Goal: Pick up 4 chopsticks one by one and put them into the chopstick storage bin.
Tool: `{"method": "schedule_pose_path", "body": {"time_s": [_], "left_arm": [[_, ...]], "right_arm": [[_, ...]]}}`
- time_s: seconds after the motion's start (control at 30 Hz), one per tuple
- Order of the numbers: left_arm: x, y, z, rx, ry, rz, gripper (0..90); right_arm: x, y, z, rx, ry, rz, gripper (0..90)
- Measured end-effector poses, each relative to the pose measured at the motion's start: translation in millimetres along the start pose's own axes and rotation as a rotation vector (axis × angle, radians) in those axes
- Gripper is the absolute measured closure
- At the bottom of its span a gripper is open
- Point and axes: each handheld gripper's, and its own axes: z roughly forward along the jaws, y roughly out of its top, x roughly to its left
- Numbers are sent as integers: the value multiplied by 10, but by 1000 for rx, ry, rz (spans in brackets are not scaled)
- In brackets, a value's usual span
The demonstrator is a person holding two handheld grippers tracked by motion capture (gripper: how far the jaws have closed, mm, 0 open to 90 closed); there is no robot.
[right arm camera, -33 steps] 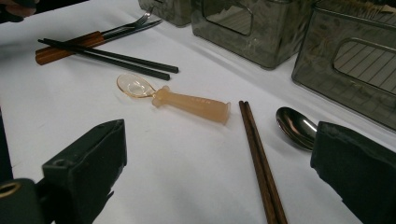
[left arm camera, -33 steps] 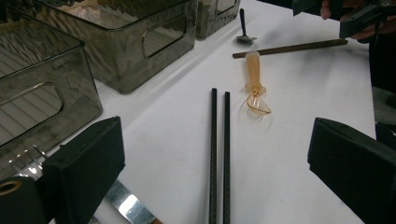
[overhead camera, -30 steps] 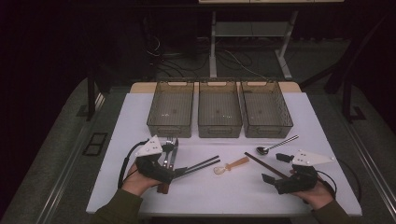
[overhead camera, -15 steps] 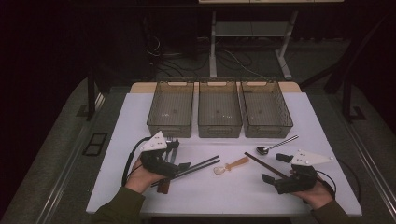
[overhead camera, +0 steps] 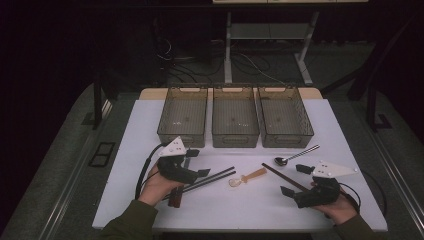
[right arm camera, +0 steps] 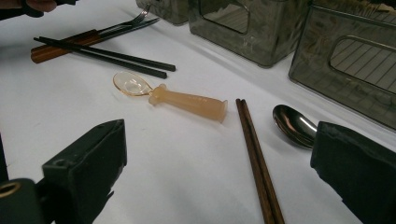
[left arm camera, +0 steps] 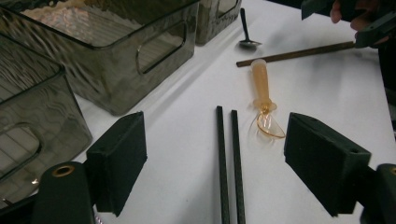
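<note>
My left gripper (overhead camera: 199, 162) hovers low over the pair of black chopsticks (overhead camera: 212, 179) on the white table. In the left gripper view its jaws (left arm camera: 212, 135) have just been closing but still stand apart. The black chopsticks (left arm camera: 229, 163) lie between them, untouched. My right gripper (overhead camera: 294, 180) rests open near the front right. Ahead of its jaws (right arm camera: 219, 140) lie a translucent orange spoon (right arm camera: 182, 99), brown chopsticks (right arm camera: 257, 158) and a metal spoon (right arm camera: 294, 123). The orange spoon (overhead camera: 247, 177) lies mid-table.
Three smoky clear bins (overhead camera: 184, 115) (overhead camera: 235, 115) (overhead camera: 285, 115) stand in a row at the back of the table. A fork with a brown handle (overhead camera: 174, 196) lies under my left hand. The metal spoon (overhead camera: 295, 156) sits in front of the right bin.
My left gripper has shifted a little to the right and toward the bins, over the black chopsticks. The right hand and the utensils have stayed where they were.
</note>
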Motion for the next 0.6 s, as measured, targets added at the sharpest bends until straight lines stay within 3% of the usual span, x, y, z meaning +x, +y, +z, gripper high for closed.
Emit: {"method": "schedule_pose_path", "body": {"time_s": [0.1, 0.17, 0.4, 0.6], "left_arm": [[-10, -3, 9, 7, -12, -11, 241], [-21, -2, 9, 13, -13, -2, 312], [-21, -25, 35, 57, -27, 4, 424], [-23, -39, 54, 104, -19, 12, 513]], "right_arm": [[3, 1, 0, 0, 1, -5, 39], [7, -1, 0, 2, -2, -7, 39], [6, 0, 0, 2, -1, -9, 39], [9, -1, -4, 1, -2, -8, 39]]}}
